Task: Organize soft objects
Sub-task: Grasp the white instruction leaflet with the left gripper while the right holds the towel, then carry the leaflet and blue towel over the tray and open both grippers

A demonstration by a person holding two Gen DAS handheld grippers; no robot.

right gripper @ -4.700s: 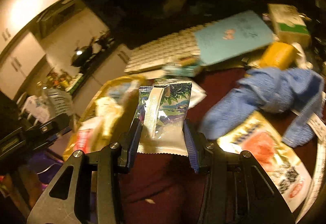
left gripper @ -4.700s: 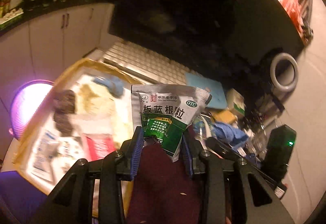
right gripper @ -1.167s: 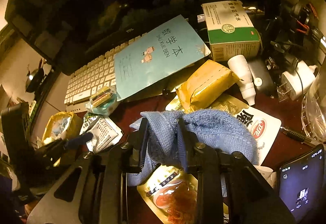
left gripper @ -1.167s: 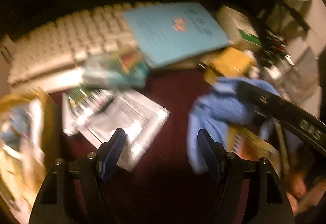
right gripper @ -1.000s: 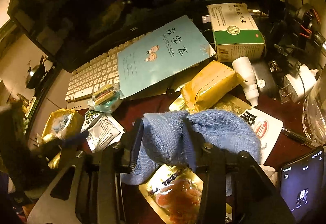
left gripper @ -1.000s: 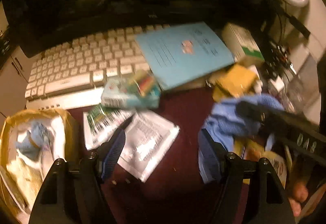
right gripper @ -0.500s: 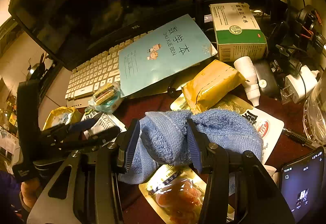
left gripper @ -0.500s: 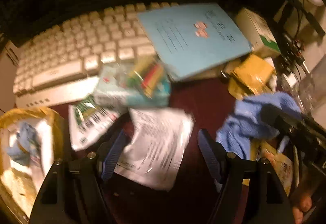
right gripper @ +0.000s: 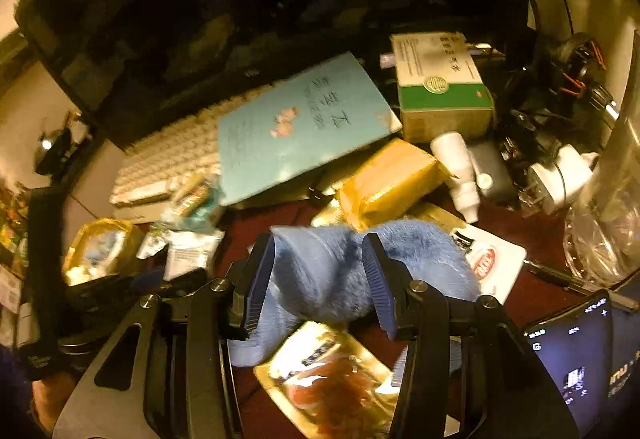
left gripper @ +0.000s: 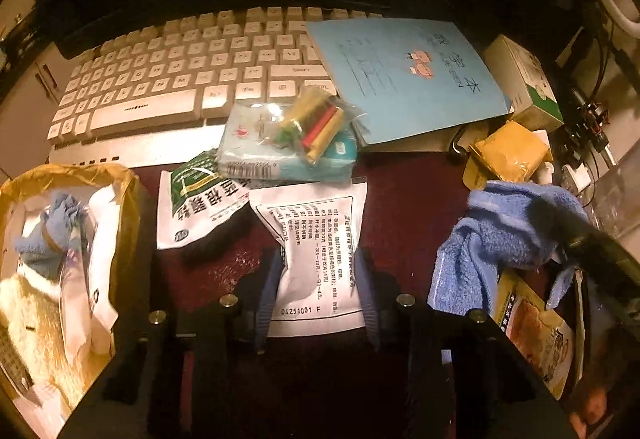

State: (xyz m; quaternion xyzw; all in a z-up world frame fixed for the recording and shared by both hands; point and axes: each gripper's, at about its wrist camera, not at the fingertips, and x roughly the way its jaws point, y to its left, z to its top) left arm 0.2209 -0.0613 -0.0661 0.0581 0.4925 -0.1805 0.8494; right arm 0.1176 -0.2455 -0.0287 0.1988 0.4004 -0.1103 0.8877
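A white printed sachet (left gripper: 316, 239) lies on the dark red tabletop. My left gripper (left gripper: 318, 279) is closing on it, and both blue pads touch its side edges, which buckle inward. A second sachet, green and white (left gripper: 192, 207), lies just to its left. A crumpled blue towel (right gripper: 320, 271) rests on the table to the right. My right gripper (right gripper: 318, 279) straddles a fold of it, with the cloth filling the gap and touching both pads. The towel (left gripper: 500, 231) also shows at the right of the left wrist view.
A yellow bag (left gripper: 120, 179) holding soft items sits at the left edge. Behind are a keyboard (left gripper: 160, 79), a tissue pack (left gripper: 288, 159), a blue notebook (left gripper: 408, 79), a yellow packet (right gripper: 384, 175) and a box (right gripper: 440, 91). A snack pouch (right gripper: 332, 379) and a phone (right gripper: 572, 359) lie near.
My left gripper came down over the white sachet and its jaws narrowed onto it. The right gripper's jaws widened slightly around the towel fold while the hand stayed put.
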